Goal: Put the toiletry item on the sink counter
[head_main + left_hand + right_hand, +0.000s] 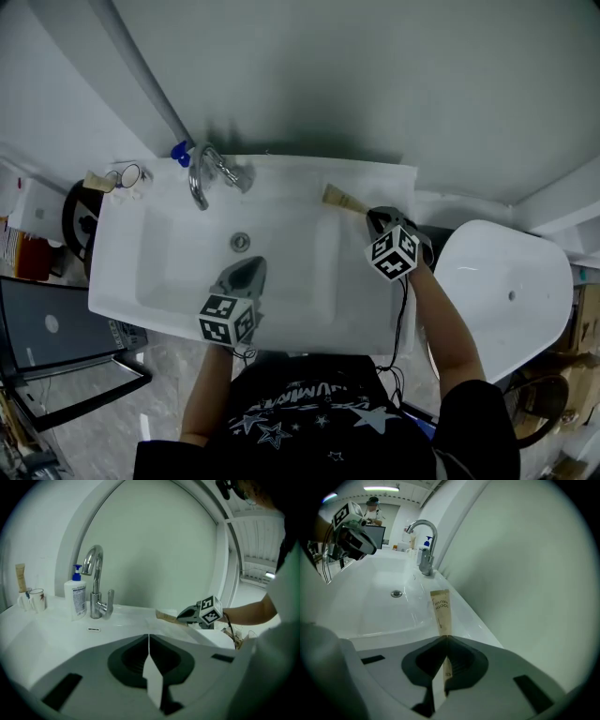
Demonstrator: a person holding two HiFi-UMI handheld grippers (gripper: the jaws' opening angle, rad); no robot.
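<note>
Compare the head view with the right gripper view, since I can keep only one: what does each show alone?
Only the head view shows the person's black shirt. Only the right gripper view shows the print on the toothbrush packet and the right gripper shut on it. Both show the sink, faucet, drain and left gripper.

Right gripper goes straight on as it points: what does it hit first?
Likely the sink's back ledge, touched by the packet that the right gripper is shut on; the faucet stands farther along. Depth is unclear.
</note>
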